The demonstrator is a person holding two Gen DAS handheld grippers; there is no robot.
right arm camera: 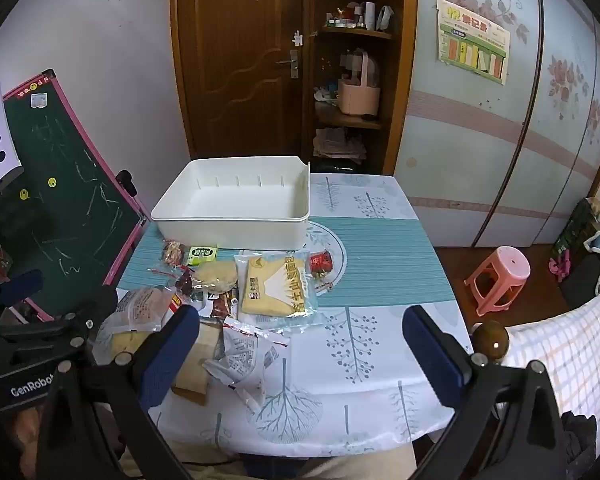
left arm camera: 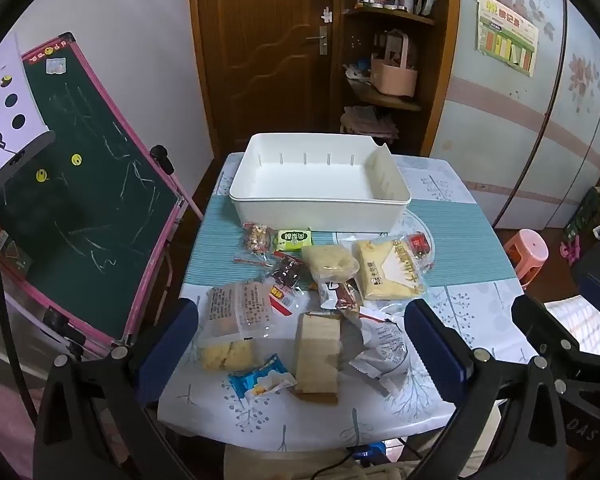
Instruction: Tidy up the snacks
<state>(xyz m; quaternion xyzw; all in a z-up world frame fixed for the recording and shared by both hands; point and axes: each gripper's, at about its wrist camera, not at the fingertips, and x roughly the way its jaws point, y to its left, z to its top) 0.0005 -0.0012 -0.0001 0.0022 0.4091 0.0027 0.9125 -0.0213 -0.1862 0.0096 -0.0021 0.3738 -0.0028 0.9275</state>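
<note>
Left gripper (left arm camera: 300, 344): jaws wide, nothing btwn the pads, angled down over the near edge of the table (left arm camera: 460, 208). Right gripper (right arm camera: 300, 344): same, jaws wide, empty, hovering above bare tablecloth to the right of the pile. Neither touches a pack.

Under the left gripper's span sit the closest items: a tan sandwich-cracker pack (left arm camera: 317, 356), a blue wrapper (left arm camera: 260, 380) just beside it, a clear bag of pale biscuits (left arm camera: 234, 324) to the left, crumpled silver wrappers (left arm camera: 380, 344) to the right. Further out: a big yellow pack (left arm camera: 384, 272), a noodle-like pale bundle (left arm camera: 330, 262), a green sachet (left arm camera: 294, 239), small red/dark packs around them. All loose, some overlapping.

Beyond the pile, at the far side of the table, stands the white bin (left arm camera: 320, 208), empty as far as visible, w/ slotted inner walls.

Step in hand, as I read it: the very start, picking the first snack; nothing is in the bin yet.

Next move prob calls for: lower one gripper onto a single pack at the pile's edge, close across its narrow side, lift clear w/o dragging neighbours, carry over the near rim of the bin. Slippery film packs and overlaps = main risk.
</note>
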